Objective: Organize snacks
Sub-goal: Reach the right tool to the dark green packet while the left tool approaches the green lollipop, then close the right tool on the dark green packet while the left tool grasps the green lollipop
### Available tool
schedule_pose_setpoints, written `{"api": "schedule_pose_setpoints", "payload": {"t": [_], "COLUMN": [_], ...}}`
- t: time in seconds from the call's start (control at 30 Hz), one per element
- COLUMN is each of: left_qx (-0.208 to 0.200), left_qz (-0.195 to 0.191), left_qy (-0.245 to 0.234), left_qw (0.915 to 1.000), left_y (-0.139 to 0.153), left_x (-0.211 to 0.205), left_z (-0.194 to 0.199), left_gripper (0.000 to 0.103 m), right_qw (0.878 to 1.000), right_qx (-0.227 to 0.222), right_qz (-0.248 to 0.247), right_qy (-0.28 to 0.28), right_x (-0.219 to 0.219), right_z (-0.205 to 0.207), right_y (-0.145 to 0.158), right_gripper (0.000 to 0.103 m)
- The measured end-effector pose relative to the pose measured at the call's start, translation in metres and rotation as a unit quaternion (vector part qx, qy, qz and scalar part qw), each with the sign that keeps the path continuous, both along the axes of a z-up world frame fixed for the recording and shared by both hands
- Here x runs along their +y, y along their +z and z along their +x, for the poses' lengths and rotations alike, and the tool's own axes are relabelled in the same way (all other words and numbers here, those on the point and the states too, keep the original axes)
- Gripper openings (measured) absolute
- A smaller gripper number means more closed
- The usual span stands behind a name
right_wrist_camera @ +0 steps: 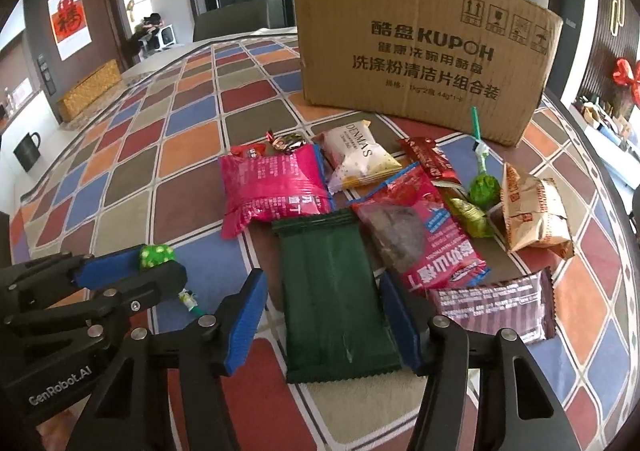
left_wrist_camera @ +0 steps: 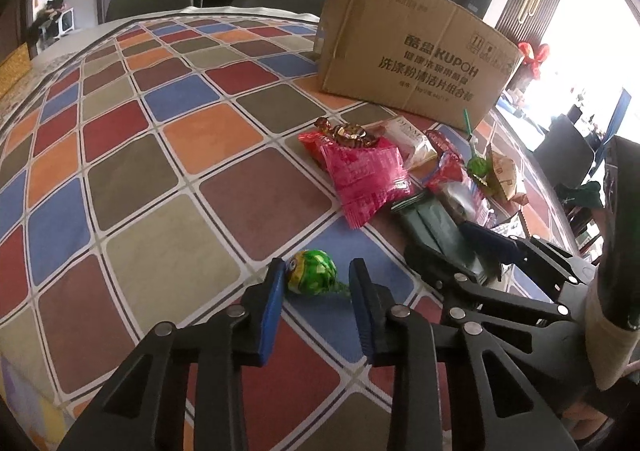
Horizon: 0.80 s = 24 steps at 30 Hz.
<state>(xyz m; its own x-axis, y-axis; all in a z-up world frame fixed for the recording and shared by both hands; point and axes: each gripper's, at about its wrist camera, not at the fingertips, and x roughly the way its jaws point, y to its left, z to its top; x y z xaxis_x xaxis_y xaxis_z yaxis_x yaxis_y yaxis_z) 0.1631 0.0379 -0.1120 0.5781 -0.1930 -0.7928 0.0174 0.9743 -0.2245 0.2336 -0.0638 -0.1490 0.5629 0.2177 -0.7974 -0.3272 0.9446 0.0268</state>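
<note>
We see our left gripper (left_wrist_camera: pixel 316 283) low over the checked tablecloth (left_wrist_camera: pixel 132 155), its blue-padded jaws spread apart with a green-wrapped lollipop (left_wrist_camera: pixel 313 272) lying on the cloth just ahead of them, in the gap; its head sits close beside the left pad, though we cannot tell whether it touches, and nothing is clamped. Our right gripper (right_wrist_camera: pixel 324 315) is likewise released, its jaws wide on either side of a dark green flat packet (right_wrist_camera: pixel 330 299) that lies lengthwise between them, its near end reaching back past the fingertips; the pads stand clear of its edges. Just beyond that packet, ahead and to the left of the right gripper, lies a pink bag (right_wrist_camera: pixel 272 187), and ahead to the right a red packet with a clear window (right_wrist_camera: pixel 420 235) touches the green one's far corner. Near the right fingertip rests a maroon wrapper (right_wrist_camera: pixel 496 307). Further ahead we find a white DENMAS pouch (right_wrist_camera: pixel 358 159), a small twisted candy (right_wrist_camera: pixel 286 142), a dark red bar (right_wrist_camera: pixel 432 159), a second green lollipop with its stick pointing away (right_wrist_camera: pixel 482 187), a gold-green candy (right_wrist_camera: pixel 470 215) and a tan paper-wrapped snack (right_wrist_camera: pixel 532 215). Behind them all stands a cardboard box (right_wrist_camera: pixel 424 47), upright on the cloth. Far to the left of the right gripper, a dark mug (right_wrist_camera: pixel 27 151) sits off the table.
</note>
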Motion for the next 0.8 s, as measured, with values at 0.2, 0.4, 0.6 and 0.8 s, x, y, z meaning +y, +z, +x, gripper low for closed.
{"api": "schedule_pose_setpoints", "payload": {"t": [0.2, 0.4, 0.6, 0.8], "left_qx": [-0.002, -0.007, -0.031, -0.061], "left_qz": [0.001, 0.003, 0.012, 0.024], "left_qy": [-0.007, -0.013, -0.015, -0.008], "left_qw": [1.0, 0.9999, 0.9993, 0.9978], "left_y": [0.0, 0.005, 0.021, 0.042], "left_x": [-0.002, -0.004, -0.007, -0.009], "left_z": [0.002, -0.001, -0.011, -0.025], "left_gripper": [0.025, 0.025, 0.025, 0.025], "right_qw": [1.0, 1.0, 0.999, 0.998], "right_qx": [-0.008, -0.017, -0.032, -0.048], "right_qz": [-0.012, -0.002, 0.011, 0.031], "right_qy": [0.003, 0.001, 0.001, 0.016], "right_x": [0.003, 0.0, -0.006, -0.006], "right_z": [0.0, -0.005, -0.012, -0.027], "right_y": [0.0, 0.007, 0.019, 0.035], "right_gripper": [0.047, 0.046, 0.046, 0.025]}}
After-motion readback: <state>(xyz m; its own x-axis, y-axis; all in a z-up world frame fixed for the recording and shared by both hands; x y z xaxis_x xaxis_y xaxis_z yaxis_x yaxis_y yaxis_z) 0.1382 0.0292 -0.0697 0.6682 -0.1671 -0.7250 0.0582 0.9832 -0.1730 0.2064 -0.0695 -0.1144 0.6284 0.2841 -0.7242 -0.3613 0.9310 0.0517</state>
